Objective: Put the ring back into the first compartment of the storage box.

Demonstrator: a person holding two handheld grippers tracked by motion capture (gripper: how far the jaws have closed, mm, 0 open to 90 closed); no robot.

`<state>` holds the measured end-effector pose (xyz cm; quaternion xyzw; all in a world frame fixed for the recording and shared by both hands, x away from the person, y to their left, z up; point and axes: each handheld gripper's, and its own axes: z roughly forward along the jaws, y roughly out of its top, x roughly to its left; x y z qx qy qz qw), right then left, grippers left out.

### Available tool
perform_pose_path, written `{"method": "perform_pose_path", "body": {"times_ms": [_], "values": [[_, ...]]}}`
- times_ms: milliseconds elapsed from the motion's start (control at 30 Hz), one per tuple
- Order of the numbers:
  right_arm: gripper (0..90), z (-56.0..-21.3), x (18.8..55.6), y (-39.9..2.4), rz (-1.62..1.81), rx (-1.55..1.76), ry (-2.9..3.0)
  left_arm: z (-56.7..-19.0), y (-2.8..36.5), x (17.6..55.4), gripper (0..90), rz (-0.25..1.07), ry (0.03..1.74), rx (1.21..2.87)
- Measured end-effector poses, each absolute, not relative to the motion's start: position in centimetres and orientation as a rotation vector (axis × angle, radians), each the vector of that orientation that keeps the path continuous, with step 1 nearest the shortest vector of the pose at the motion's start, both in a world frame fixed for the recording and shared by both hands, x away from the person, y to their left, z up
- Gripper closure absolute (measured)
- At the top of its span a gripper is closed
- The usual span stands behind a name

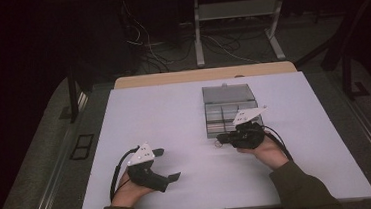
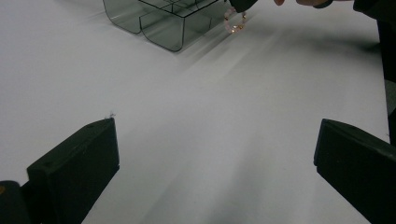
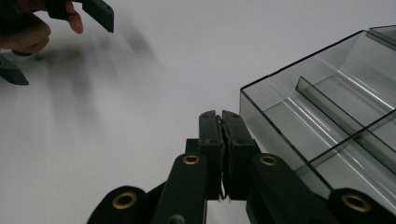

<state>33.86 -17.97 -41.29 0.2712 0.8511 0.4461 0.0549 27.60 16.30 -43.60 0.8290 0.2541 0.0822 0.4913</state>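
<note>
Seemingly, a pink beaded bracelet (image 2: 235, 22) is pinched in the right gripper (image 1: 222, 140), just off the near corner of the clear divided box (image 1: 229, 112) at the table's (image 1: 174, 110) middle-right; its jaws are pressed fully together — the left gripper (image 1: 170, 164) is held wide apart, empty, near the front edge; the loop could catch the box wall and slip out if carried in too low.
</note>
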Motion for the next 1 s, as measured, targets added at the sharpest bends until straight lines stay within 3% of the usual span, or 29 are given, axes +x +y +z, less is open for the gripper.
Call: {"method": "perform_pose_path", "body": {"times_ms": [1000], "values": [[87.0, -38.7, 37.1, -18.7, 1.383, 0.872, 2.502, -43.7, 16.2, 27.4, 0.0, 0.205, 0.633, 2.008]]}}
